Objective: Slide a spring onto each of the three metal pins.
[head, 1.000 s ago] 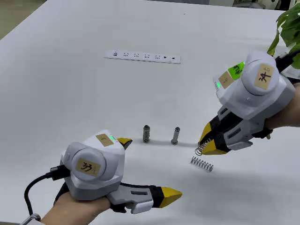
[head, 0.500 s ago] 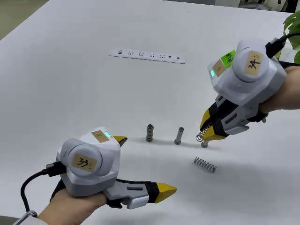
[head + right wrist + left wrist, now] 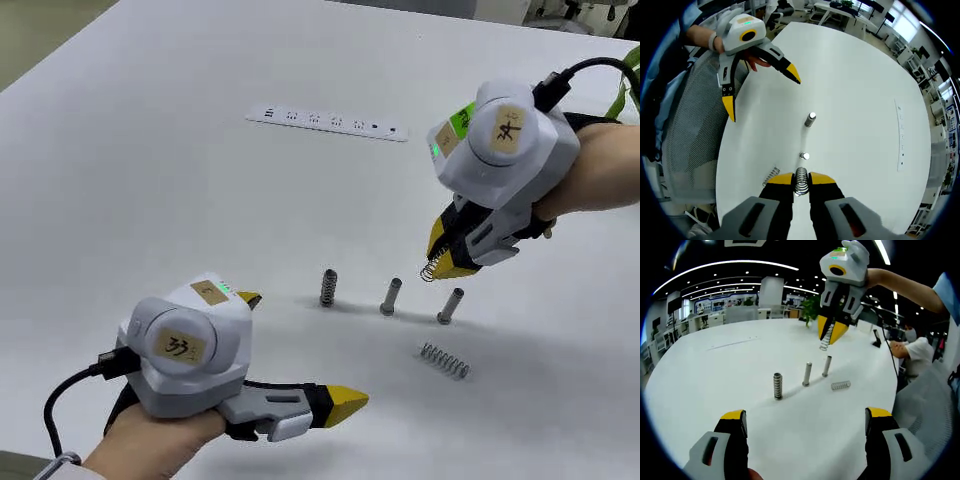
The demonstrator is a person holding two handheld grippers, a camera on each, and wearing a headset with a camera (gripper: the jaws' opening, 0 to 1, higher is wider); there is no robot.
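We see the right gripper [image 3: 441, 267] clamped on a spring [image 3: 430, 268], in the air above the bare pins [image 3: 451, 305]. The left gripper [image 3: 300, 350] has its jaws wide apart.

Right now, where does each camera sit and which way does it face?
Head view: on the headset, facing forward and down at the table; left gripper, right gripper and both hands show.
Left gripper view: on the left gripper, facing across the pins to the right gripper; own open fingers show.
Right gripper view: on the right gripper, facing down past the held spring; own fingers, left gripper show.
Shared: all show the loose spring.
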